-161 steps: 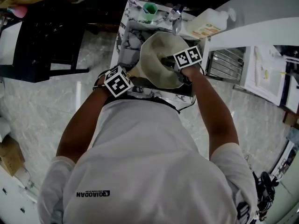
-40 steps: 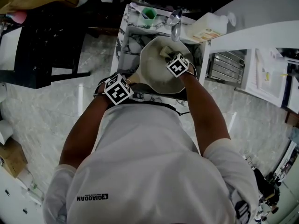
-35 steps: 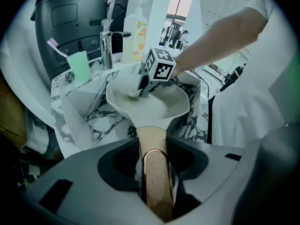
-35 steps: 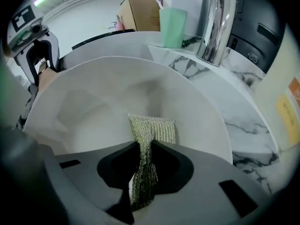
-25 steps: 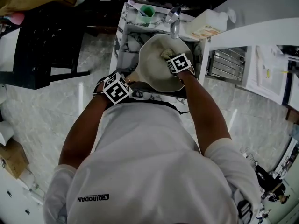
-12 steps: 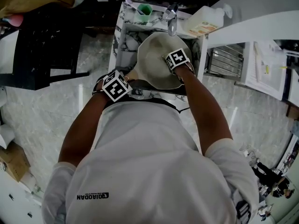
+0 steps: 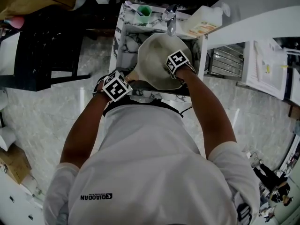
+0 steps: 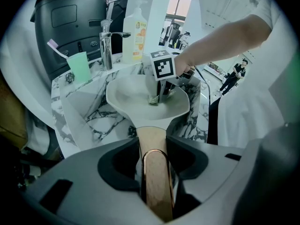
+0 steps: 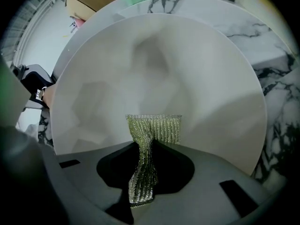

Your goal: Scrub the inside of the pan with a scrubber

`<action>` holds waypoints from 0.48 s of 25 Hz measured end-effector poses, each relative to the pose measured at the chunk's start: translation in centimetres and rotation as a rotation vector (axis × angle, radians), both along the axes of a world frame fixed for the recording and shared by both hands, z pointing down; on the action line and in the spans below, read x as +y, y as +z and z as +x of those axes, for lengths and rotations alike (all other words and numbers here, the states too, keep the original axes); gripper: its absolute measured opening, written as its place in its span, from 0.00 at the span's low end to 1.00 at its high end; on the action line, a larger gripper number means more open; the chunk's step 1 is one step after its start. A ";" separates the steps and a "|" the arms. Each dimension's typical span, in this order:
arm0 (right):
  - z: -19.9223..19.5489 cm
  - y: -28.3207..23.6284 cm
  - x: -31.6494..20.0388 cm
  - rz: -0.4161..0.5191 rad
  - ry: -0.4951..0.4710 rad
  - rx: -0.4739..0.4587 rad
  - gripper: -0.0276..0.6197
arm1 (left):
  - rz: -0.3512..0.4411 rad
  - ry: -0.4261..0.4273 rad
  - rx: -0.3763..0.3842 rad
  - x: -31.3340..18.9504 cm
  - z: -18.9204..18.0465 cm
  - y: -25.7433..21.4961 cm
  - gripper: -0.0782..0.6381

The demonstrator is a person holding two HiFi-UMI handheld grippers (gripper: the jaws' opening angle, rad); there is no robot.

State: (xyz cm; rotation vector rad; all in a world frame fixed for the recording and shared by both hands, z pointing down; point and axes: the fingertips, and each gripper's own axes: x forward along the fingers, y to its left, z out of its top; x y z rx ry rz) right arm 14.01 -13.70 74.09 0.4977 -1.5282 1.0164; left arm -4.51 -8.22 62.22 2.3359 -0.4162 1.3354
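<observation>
Pan [image 7: 157, 62]: round, pale cream inside and out, shallow with a smooth, bare inner surface.
Pan pose: open side up, over the marbled sink [image 8: 89, 121]; whether it rests on the sink cannot be told.
Handle [image 8: 157, 182]: light wood with a copper-coloured end band, pointing toward the person, clamped between the fingers [image 8: 117, 168] of the left gripper [image 8: 153, 146].
Scrubber [image 9: 152, 130]: small piece of greenish-grey mesh with fine ribs, twisted in the middle.
Scrubber state: lower end pinched in the right gripper [image 9: 143, 172], upper end fanned out flat.
Scrubber place: inside the pan, its free edge against the inner surface, near the middle of the floor.
</observation>
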 end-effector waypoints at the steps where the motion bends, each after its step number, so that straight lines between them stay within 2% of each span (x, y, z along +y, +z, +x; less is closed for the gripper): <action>1: 0.0 0.0 0.3 -0.013 -0.004 -0.002 0.19 | 0.001 0.000 0.000 0.0 0.1 0.0 0.37; 7: -1.1 -0.4 2.8 -0.127 -0.057 -0.044 0.19 | 0.000 0.001 -0.004 0.0 -0.1 0.1 0.37; 12: -3.1 -1.2 5.8 -0.273 -0.118 -0.132 0.19 | -0.013 -0.004 -0.004 0.2 0.0 0.1 0.37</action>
